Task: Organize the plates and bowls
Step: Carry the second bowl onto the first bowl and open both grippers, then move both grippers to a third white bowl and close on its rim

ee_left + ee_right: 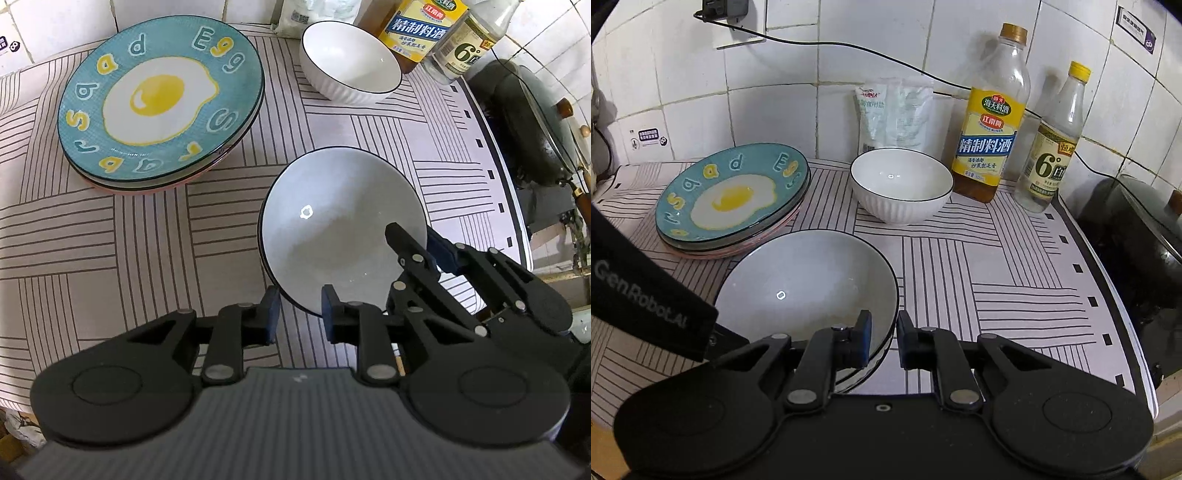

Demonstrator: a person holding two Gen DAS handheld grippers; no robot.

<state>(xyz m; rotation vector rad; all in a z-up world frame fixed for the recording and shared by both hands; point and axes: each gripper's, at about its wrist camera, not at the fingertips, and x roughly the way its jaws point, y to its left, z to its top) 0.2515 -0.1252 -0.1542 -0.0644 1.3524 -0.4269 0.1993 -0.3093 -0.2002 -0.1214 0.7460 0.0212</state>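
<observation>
A grey bowl with a dark rim [343, 229] [809, 284] sits on the striped mat near the front. My left gripper [297, 315] is open, its fingers either side of the bowl's near rim. My right gripper [884, 341] [417, 243] also straddles the bowl's rim, one finger inside and one outside; whether its pads press the rim is unclear. A stack of plates with a teal fried-egg plate [159, 99] [733, 194] on top lies at the back left. A white ribbed bowl [349, 61] [901, 184] stands at the back.
A cooking-wine bottle [991, 122] and a vinegar bottle [1052, 147] stand by the tiled wall, with a salt bag [894, 114] behind the white bowl. A dark wok with lid [535, 122] [1137, 229] sits on the stove at the right, past the mat's edge.
</observation>
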